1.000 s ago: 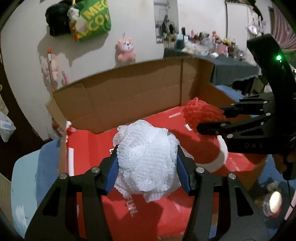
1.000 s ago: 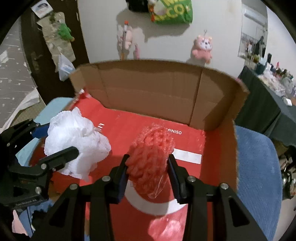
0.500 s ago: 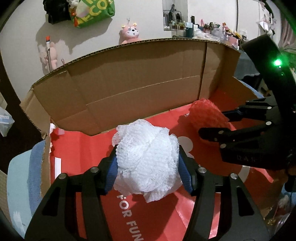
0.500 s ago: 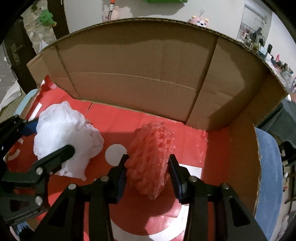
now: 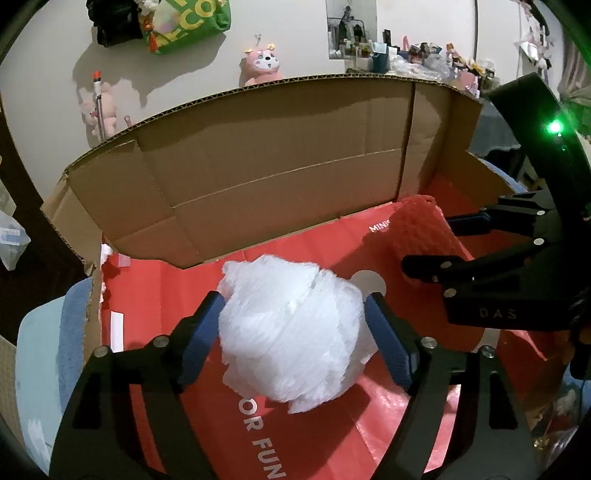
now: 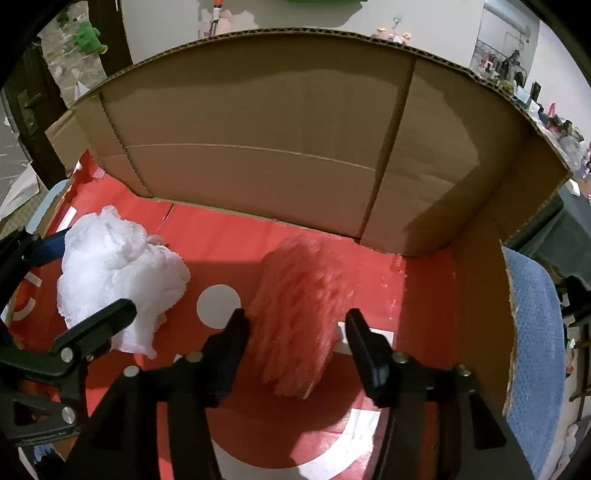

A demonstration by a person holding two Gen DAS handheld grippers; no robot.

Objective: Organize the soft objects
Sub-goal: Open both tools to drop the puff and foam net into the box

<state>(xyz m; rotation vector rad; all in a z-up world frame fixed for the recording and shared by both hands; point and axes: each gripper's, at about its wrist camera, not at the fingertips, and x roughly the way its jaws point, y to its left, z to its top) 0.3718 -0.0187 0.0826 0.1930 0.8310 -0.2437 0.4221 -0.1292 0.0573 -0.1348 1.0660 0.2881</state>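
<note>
A white mesh puff sits between the blue pads of my left gripper, low over the red floor of a cardboard box. The jaws are opening and the pads no longer squeeze the puff. A red mesh puff lies between the fingers of my right gripper; these jaws are opening too, with a gap showing on the puff's right side. Each view shows the other side as well: the right gripper by the red puff, and the left gripper by the white puff.
The box's tall back wall and right wall close in both grippers. A blue towel lies under the box. On the far wall hang a pink plush and a green bag. A cluttered table stands at the back right.
Both grippers sank into the box and their jaws widened. The white and red puffs, squeezed before, have spread out and now look blurred between the fingers.
</note>
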